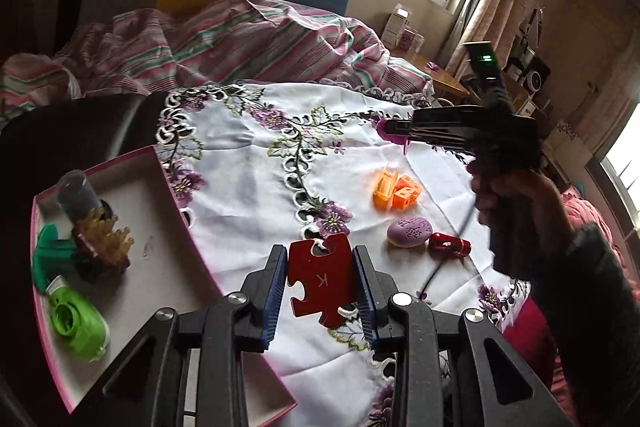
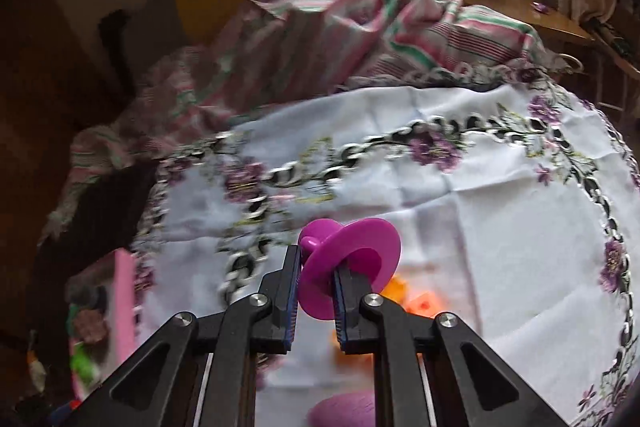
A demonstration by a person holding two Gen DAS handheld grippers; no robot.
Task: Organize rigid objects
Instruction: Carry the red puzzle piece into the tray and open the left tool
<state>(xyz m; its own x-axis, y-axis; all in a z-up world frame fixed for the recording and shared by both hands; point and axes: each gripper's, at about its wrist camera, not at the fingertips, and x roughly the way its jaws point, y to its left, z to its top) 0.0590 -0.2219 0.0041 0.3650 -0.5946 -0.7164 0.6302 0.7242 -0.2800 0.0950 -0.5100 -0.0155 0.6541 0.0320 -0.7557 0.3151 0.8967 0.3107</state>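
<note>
The red puzzle piece is clamped flat between the fingers of the left gripper, above the desk's near edge, probably for carrying to the pink-rimmed box at the left edge. A magenta pacifier-like disc is pinched by the right gripper, lifted over the orange blocks.

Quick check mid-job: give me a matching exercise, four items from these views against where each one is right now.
Items:
1. red puzzle piece
2. magenta disc
3. green tape dispenser
4. purple oval

Places:
A. lying in the pink-rimmed box
B. between the left gripper fingers
C. loose on the white tablecloth
D. held by the right gripper

Pairs: 1-B, 2-D, 3-A, 4-C
</note>
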